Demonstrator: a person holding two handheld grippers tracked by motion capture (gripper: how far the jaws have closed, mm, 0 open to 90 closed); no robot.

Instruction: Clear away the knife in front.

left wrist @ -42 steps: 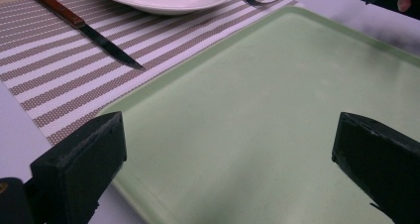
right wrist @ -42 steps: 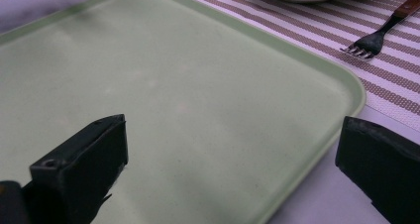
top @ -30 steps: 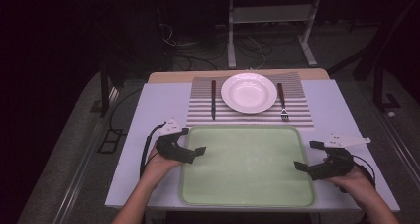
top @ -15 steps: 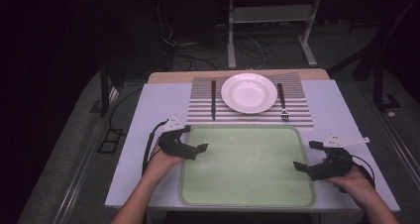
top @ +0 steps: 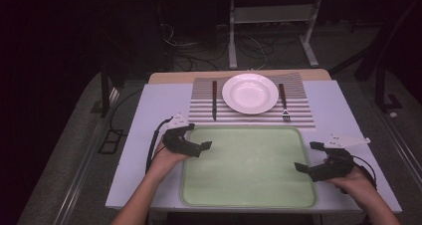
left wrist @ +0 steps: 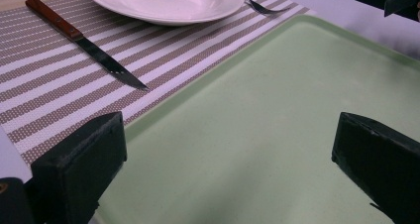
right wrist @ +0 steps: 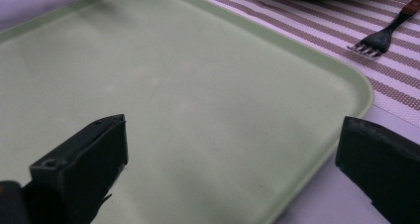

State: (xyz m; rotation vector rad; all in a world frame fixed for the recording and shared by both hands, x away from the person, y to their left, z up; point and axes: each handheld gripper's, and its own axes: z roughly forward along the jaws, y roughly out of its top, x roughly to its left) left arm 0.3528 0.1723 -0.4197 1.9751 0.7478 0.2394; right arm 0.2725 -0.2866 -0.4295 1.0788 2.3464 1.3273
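A pale green tray (top: pixel 249 170) lies empty at the near middle of the table. My left gripper (top: pixel 197 136) hovers open over its left rim, jaws wide apart with nothing between them (left wrist: pixel 228 169). My right gripper (top: pixel 306 156) stands open at the tray's right rim, one jaw over the tray (right wrist: pixel 173 85) and the other beyond its edge (right wrist: pixel 228 174). Behind the tray, a striped placemat (top: pixel 298 113) carries a white plate (top: pixel 250 93), a wooden-handled knife (top: pixel 214 99) to the plate's left and a fork (top: pixel 283 103) to its right.
The lilac table top (top: pixel 149 115) shows bare strips left and right of the tray. A cable loops from the left gripper toward the table's left side. Beyond the far edge, the dark floor holds cables and a metal stand (top: pixel 271 16).
My left gripper has crept a little forward and right over the tray's left rim. The right gripper has barely moved.
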